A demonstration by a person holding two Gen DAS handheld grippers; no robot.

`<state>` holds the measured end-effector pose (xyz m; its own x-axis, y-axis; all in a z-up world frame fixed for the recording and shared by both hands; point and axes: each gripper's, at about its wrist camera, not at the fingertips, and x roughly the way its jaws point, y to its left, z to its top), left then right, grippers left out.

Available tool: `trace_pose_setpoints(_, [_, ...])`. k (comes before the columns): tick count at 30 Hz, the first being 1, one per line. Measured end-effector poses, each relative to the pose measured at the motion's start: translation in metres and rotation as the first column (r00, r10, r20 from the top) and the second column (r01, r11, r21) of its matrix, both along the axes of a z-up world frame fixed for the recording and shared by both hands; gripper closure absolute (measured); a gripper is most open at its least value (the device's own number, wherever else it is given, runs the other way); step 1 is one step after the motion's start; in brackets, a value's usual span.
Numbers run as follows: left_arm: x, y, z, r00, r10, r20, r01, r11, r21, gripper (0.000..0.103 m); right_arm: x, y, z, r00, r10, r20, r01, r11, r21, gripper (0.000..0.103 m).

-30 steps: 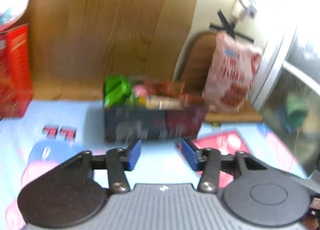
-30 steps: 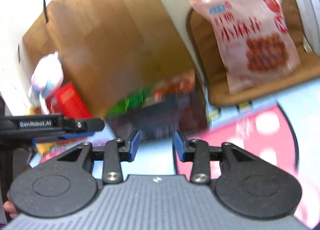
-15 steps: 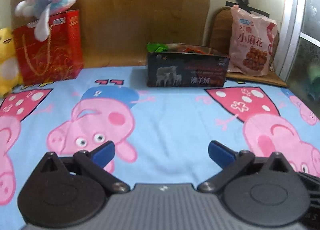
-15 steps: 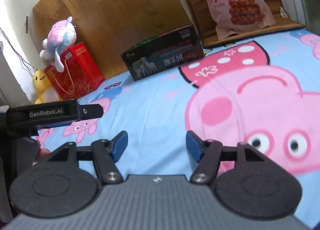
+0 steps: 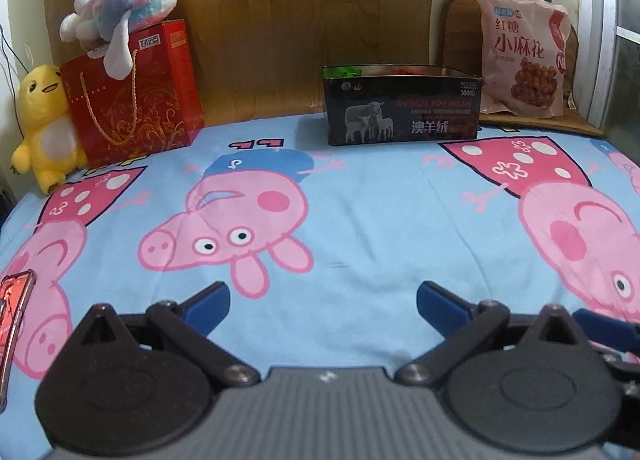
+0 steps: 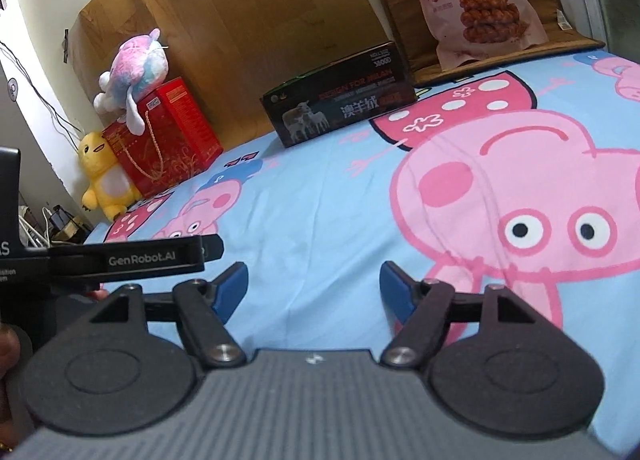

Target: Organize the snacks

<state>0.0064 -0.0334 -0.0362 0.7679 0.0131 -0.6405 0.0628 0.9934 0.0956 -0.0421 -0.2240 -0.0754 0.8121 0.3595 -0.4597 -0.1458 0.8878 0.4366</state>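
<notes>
Snacks sit in a dark open box (image 5: pixel 402 106) at the far edge of the bed, against the wooden board; green and red wrappers peek over its rim. In the left wrist view the left tool (image 5: pixel 322 302) hangs over the cartoon-pig bedsheet (image 5: pixel 360 212) with its jaws spread wide and nothing between them. Right of the box a pink snack bag (image 5: pixel 520 60) leans upright on a brown cushion (image 5: pixel 456 32). To the left stand a red gift bag (image 5: pixel 136 96) with a pastel plush (image 5: pixel 124 16) on top and a yellow plush (image 5: pixel 44 128) beside it.

In the right wrist view the right tool (image 6: pixel 314 292) is opening, empty, above the sheet. The box (image 6: pixel 340 100) lies well ahead, the snack bag (image 6: pixel 468 0) behind it to the right.
</notes>
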Motion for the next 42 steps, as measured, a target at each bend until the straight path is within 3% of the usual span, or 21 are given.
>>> trace_pose_setpoints(8, [0.0002, -0.0019, -0.0026, 1.000, 0.024, 0.003, -0.024, 0.999, 0.039, 0.000, -0.0012, -0.0002, -0.0008, 1.000, -0.007, 0.000, 0.007, 1.000, 0.010, 0.027])
trace_pose_setpoints(17, [0.0013, -0.0063, -0.0048, 0.998, 0.067, 0.015, -0.068, 0.988, 0.139, 0.000, -0.0009, -0.0021, -0.0008, 1.000, -0.020, 0.004, 0.020, 1.000, 0.022, 0.026])
trace_pose_setpoints(42, [0.0067, 0.0032, -0.0037, 0.994, 0.106, 0.008, -0.106, 0.983, 0.152, 0.000, -0.0013, -0.0029, -0.0007, 0.999, -0.042, 0.009, 0.042, 0.999, 0.030, 0.026])
